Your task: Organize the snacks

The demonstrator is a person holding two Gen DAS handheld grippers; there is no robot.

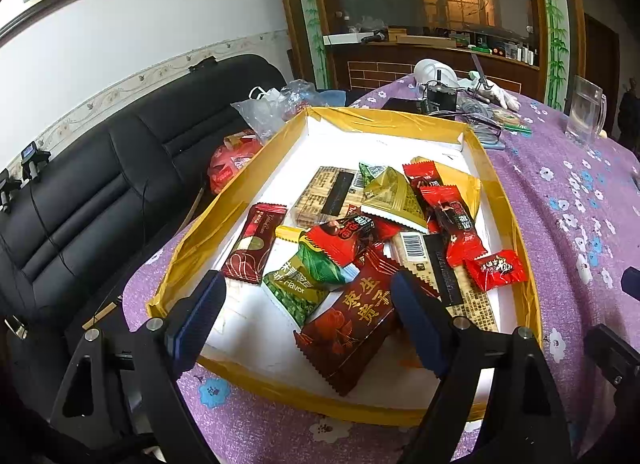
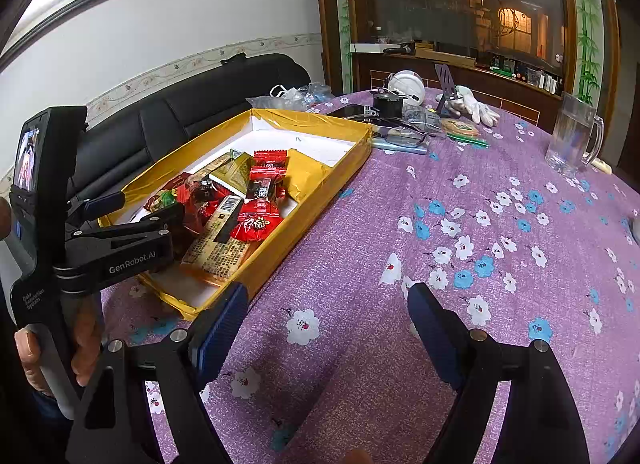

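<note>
A shallow yellow-rimmed box (image 1: 516, 223) with a white floor stands on the purple flowered tablecloth (image 1: 568, 191) and holds several wrapped snacks. Among them are a dark red packet with gold characters (image 1: 352, 328), a green Flavor packet (image 1: 304, 284), a brown chocolate packet (image 1: 254, 244) and a small red candy (image 1: 496, 268). My left gripper (image 1: 308, 296) is open, its jaws above the near end of the box on either side of the dark red and green packets. My right gripper (image 2: 328, 304) is open and empty above bare cloth, right of the box (image 2: 320, 199). The left gripper also shows in the right wrist view (image 2: 140, 211).
A glass mug (image 2: 572, 139) stands at the far right of the table. A phone, glasses, a white glove (image 2: 476, 103) and small clutter lie beyond the box. A black sofa (image 1: 80, 199) with plastic bags sits left of the table.
</note>
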